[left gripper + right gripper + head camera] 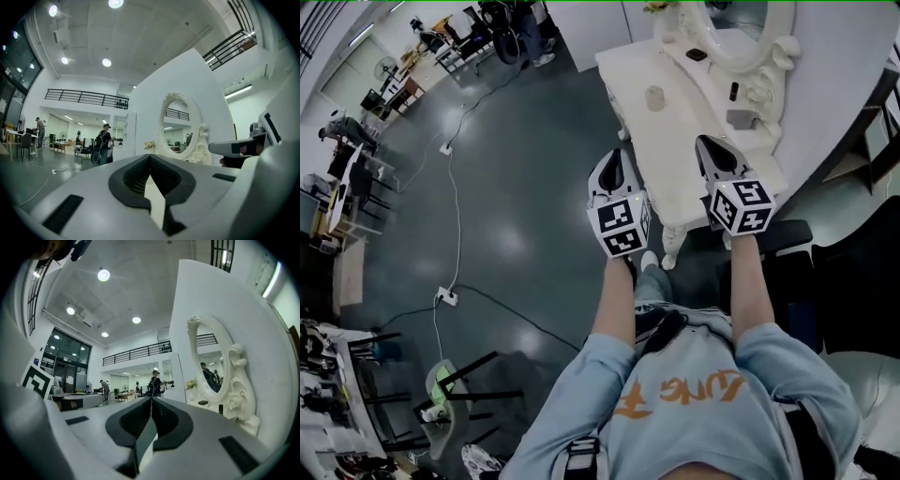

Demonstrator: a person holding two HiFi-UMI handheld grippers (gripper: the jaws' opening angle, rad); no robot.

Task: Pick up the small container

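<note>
A small beige round container [654, 97] stands on the white dressing table [675, 159], towards its far half. My left gripper [614, 161] hangs shut at the table's near left edge, well short of the container. My right gripper [710, 146] is shut above the table's near right part. Both are empty. In the left gripper view the jaws of my left gripper [150, 158] meet at the tips, and my right gripper [239, 148] shows at the right. My right gripper [151, 400] also has its jaws together in its own view. Neither gripper view shows the container.
An ornate white oval mirror [741, 42] stands on the table's far right side. By it lie a flat black item [697, 54], a small dark bottle [733, 91] and a grey box [742, 119]. A white cable [455, 216] runs over the grey floor at left. People stand far off.
</note>
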